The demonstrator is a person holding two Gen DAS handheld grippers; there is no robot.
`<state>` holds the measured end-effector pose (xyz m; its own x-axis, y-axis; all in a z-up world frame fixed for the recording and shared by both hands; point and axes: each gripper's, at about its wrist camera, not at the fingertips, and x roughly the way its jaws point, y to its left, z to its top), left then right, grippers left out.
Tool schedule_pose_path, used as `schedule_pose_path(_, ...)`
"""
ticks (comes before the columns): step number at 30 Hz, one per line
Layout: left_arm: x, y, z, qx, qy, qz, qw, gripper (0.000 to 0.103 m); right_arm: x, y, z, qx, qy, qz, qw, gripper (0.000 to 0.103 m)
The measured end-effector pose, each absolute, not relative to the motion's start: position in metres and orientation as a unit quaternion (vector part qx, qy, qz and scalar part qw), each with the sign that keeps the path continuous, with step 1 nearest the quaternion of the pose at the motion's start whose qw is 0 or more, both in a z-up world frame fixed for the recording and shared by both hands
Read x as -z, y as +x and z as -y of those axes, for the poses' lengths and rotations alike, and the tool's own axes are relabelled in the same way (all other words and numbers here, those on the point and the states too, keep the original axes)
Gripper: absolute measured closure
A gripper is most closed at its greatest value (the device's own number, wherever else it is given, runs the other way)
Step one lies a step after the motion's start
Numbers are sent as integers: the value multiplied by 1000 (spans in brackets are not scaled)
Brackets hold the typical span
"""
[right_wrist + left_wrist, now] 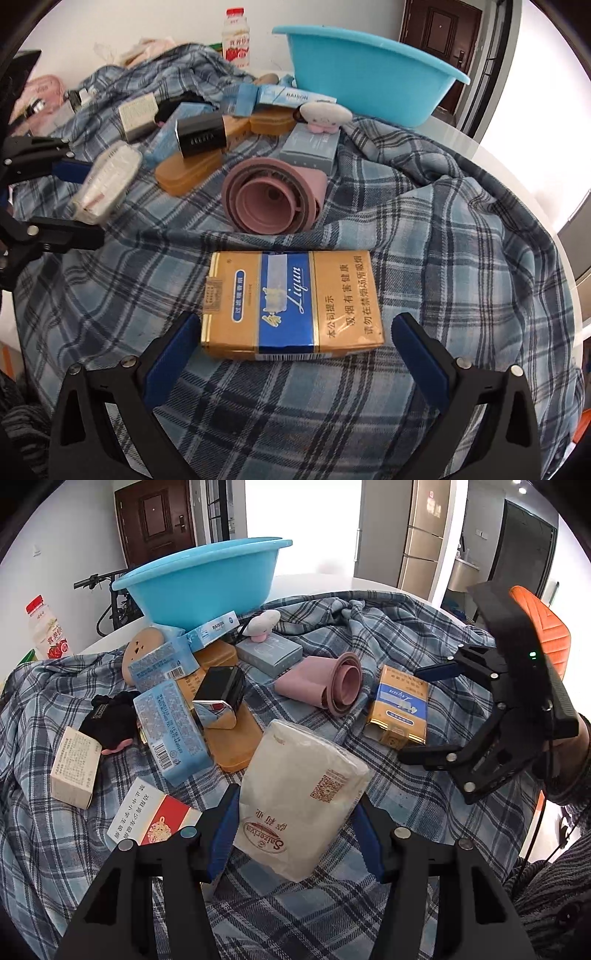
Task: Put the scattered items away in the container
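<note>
My left gripper is shut on a beige tissue pack, held just above the plaid cloth; the pack also shows in the right wrist view between that gripper's fingers. My right gripper is open, its blue pads either side of a gold and blue cigarette box that lies flat on the cloth; this gripper and the box show in the left wrist view. The blue basin stands at the back, also in the right wrist view.
A heap of items lies on the plaid cloth: pink nested cups, light blue boxes, an orange case, a black box, a grey box, a plush toy, a red-white box. A milk bottle stands behind.
</note>
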<state>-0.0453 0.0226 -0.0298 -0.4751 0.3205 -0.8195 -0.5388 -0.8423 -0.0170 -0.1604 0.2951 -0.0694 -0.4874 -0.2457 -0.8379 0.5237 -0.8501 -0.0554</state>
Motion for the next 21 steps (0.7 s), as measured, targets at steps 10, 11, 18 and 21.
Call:
schedule_pose_path(10, 35, -47, -20, -850, -449, -120, 247, 45, 43, -143, -314, 869, 423, -89, 239, 18)
schedule_pose_path(11, 34, -47, -20, -851, -448, -117, 246, 45, 42, -139, -314, 868, 424, -87, 243, 18)
schedule_pose_path(18, 28, -43, -19, -855, -442, -104, 250, 45, 35, -124, -314, 864, 427, -79, 256, 18)
schedule_pose_path(21, 24, -40, -18, -857, -441, -104, 246, 45, 29, -119, -315, 866, 420, -73, 259, 18)
